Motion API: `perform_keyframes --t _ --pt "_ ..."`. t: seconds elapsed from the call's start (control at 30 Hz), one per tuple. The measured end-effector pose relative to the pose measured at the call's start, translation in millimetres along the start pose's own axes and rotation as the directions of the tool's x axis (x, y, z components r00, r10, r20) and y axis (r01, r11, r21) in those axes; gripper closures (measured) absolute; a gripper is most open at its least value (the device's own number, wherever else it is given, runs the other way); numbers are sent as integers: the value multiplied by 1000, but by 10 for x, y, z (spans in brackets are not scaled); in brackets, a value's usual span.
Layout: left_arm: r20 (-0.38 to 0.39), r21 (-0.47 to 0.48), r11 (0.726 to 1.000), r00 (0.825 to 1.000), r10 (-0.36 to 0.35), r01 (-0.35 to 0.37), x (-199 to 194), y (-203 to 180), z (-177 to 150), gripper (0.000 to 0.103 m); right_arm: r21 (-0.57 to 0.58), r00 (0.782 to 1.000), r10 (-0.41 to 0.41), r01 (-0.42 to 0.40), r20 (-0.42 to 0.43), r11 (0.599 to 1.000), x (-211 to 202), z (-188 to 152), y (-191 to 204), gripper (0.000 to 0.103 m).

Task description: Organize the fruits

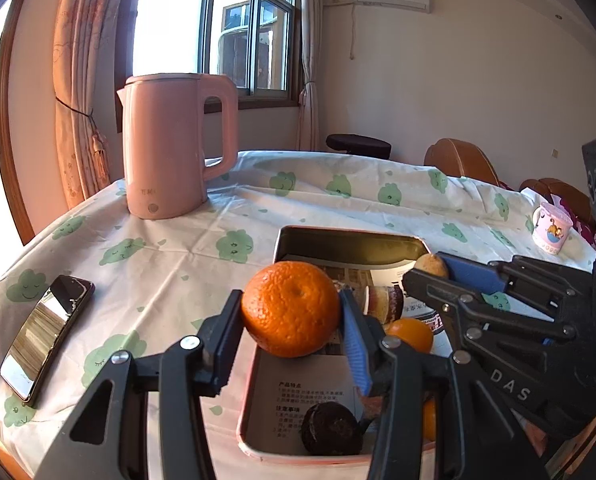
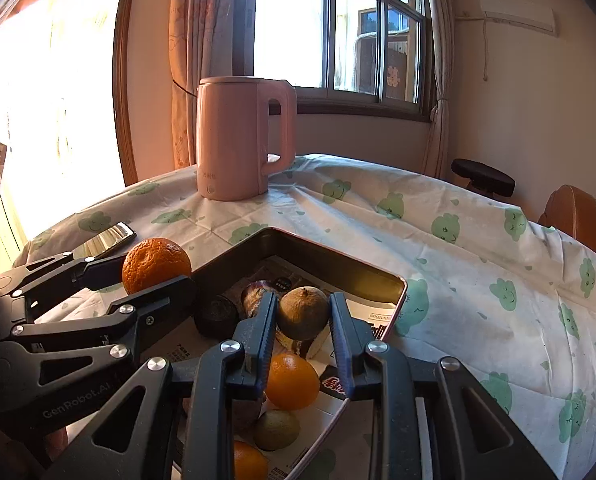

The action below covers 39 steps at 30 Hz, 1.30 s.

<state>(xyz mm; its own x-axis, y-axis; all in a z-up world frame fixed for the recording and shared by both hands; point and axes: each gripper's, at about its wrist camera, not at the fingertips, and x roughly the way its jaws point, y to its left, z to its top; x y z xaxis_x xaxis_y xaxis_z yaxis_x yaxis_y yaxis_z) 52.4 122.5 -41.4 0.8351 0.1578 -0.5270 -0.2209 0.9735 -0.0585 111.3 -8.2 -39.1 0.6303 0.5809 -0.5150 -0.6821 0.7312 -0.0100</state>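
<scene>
Fruit is being carried to the tin tray (image 2: pixel 381 280) that lies on the table (image 2: pixel 477 248), nearer its front edge than the pink kettle (image 2: pixel 244 136) at the back. The left gripper (image 1: pixel 292 312) has its jaws closed on a large orange (image 1: pixel 291 308), one pad on each side, and holds it in the air above the left rim of the tray. The right gripper (image 2: pixel 302 316) has its jaws closed on a smaller brownish-green fruit (image 2: pixel 302 312), and holds it over the inside of the tray. In the tray there are already a small orange fruit (image 2: pixel 292 380), a green fruit (image 2: pixel 277 429), a dark round one (image 2: pixel 216 315) and some others that I cannot name, all on printed paper. I judge that this is the placing step, with both fruits not yet put down. The next move calls for lowering each fruit to a free place on the paper, and opening the jaws only when it rests there, because round fruit may roll against the others. A phone (image 1: pixel 46 336) lies near the left edge of the table, well apart from the tray.
</scene>
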Motion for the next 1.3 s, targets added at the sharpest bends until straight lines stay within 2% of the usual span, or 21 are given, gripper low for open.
perform_keyframes --t 0.17,0.4,0.5,0.53,0.63,0.73,0.87,1.03,1.17,1.3 --pt "-37 -6 1000 999 -6 6 71 7 -42 54 18 997 17 -15 -74 1000 160 -61 -29 75" --pt "-39 3 1000 999 -6 7 76 -20 -46 49 27 993 33 -30 -116 999 221 -85 -37 74" --pt "-32 10 1000 999 1 -1 52 -29 -45 46 32 993 15 -12 -114 999 214 -86 -46 63" --pt "-28 6 1000 1000 -1 1 40 -19 -43 42 39 994 13 -8 -112 999 206 -90 -62 60" --pt "-7 3 1000 1000 7 -7 -18 -9 -33 32 54 995 19 -14 -97 998 150 -94 -97 58" --pt "13 3 1000 1000 6 -6 -78 -3 -23 30 56 997 6 -2 -81 998 70 -98 -112 54" --pt "55 -10 1000 998 14 -14 -201 34 -25 19 70 998 -35 39 -50 997 -89 -114 -179 46" --pt "88 -28 1000 996 10 -8 -310 66 -1 18 108 998 -66 66 1 992 -325 -125 -289 42" --pt "102 -31 1000 995 6 -2 -370 33 17 12 128 996 -84 78 39 989 -491 -131 -335 35" --pt "108 -23 1000 994 6 -3 -399 -14 30 12 129 994 -93 84 64 988 -602 -124 -341 35"
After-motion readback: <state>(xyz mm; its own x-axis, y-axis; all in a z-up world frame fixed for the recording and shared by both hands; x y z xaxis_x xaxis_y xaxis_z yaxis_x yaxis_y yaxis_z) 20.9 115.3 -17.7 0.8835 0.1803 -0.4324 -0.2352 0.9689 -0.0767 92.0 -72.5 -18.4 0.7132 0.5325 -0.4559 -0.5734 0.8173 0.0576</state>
